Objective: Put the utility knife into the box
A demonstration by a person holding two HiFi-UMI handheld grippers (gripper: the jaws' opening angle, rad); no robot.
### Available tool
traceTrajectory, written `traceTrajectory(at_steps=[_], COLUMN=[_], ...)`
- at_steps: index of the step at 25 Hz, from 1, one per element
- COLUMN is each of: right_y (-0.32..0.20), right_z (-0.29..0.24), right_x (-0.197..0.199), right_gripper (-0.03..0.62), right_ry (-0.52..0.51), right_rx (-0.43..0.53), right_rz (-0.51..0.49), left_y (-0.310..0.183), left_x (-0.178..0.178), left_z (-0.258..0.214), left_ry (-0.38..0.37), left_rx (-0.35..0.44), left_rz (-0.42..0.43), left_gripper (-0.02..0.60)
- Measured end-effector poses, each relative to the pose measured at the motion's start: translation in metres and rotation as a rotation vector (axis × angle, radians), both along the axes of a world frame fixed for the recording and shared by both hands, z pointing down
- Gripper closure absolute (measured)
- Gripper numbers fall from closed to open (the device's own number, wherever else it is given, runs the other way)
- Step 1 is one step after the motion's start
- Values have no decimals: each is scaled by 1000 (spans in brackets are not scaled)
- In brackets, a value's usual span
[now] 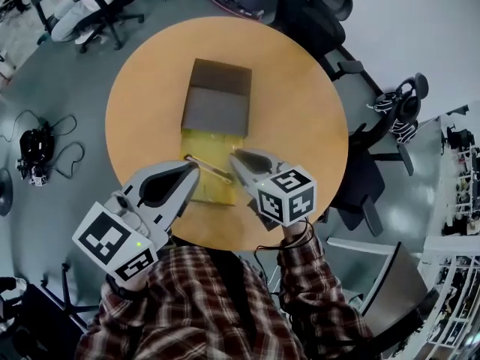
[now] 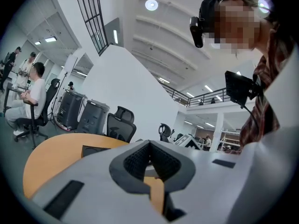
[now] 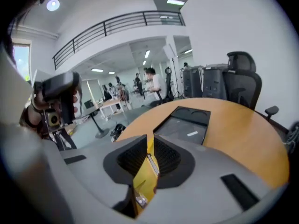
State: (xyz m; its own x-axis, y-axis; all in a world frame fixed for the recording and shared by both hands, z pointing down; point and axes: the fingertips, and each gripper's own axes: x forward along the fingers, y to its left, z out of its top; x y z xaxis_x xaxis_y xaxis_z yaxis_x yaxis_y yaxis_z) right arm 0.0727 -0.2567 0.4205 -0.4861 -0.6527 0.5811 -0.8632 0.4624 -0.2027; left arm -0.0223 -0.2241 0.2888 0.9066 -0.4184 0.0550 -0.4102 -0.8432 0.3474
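A dark grey open box (image 1: pixel 221 75) stands mid-table, with a yellow panel (image 1: pixel 217 145) lying against its near side. The slim silver utility knife (image 1: pixel 208 168) lies slantwise on that yellow panel. My right gripper (image 1: pixel 236 159) is at the knife's right end. In the right gripper view its jaws (image 3: pixel 148 146) stand a narrow gap apart, closed on the knife (image 3: pixel 152 164), with yellow (image 3: pixel 142 183) showing below and the box (image 3: pixel 182 127) ahead. My left gripper (image 1: pixel 193 169) hovers at the knife's left end, shut and empty (image 2: pixel 149 146).
The round wooden table (image 1: pixel 300 118) has black office chairs at its far side (image 1: pixel 315 6) and right side (image 1: pixel 360 190). A seated person (image 1: pixel 82 6) is at the far left. Cables and gear (image 1: pixel 36 152) lie on the floor to the left.
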Motion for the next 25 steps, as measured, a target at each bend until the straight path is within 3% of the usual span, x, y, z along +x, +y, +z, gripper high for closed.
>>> traceTrajectory(at_steps=[4, 9, 17, 25], right_y=[18, 40, 61, 63], right_z=[-61, -103, -125, -137], right_x=[22, 35, 36, 35], right_gripper=[580, 582, 583, 583], right_ry=[-85, -117, -90, -87], right_rx=[164, 288, 365, 402], right_rz=[132, 227, 288, 288], left_y=[4, 12, 18, 19], left_x=[22, 41, 57, 58], left_z=[-16, -25, -24, -27], left_ry=[-3, -8, -22, -26], left_rx=[44, 65, 66, 76], left_rz=[59, 106, 140, 130], left_gripper=[572, 572, 571, 572])
